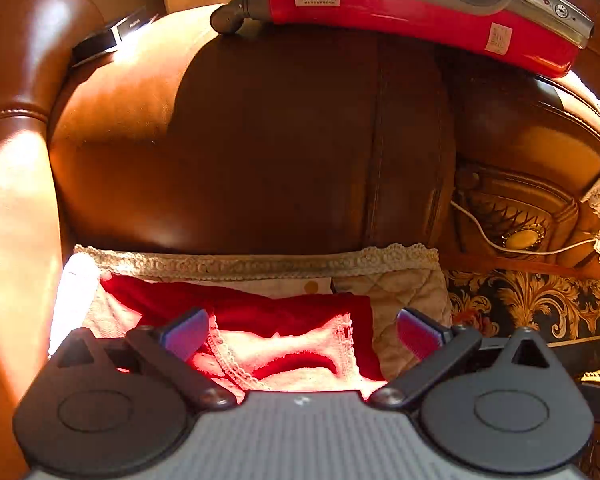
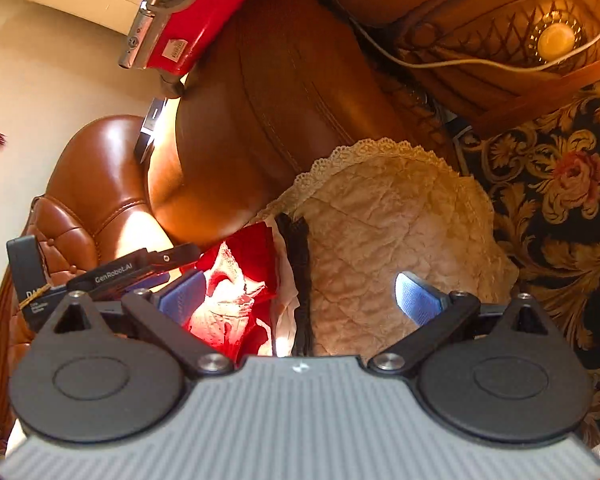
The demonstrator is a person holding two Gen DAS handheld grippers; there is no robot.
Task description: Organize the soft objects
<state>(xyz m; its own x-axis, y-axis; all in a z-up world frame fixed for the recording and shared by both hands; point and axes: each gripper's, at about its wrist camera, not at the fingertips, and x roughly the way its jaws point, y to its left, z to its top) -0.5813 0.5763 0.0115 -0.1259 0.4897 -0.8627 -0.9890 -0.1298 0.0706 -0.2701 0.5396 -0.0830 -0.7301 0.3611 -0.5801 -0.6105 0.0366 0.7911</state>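
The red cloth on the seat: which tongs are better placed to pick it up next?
Probably left. The left tongs are open right over the red cloth; the right tongs sit mostly over the cream cover.

Red appliance (image 1: 412, 4) rests atop brown leather sofa (image 1: 280, 140).

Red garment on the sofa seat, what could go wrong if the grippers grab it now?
The left gripper might pinch the quilted cover along with the red garment. The right gripper straddles both and a dark cloth, so it may catch the wrong piece. Sun glare hides folds.
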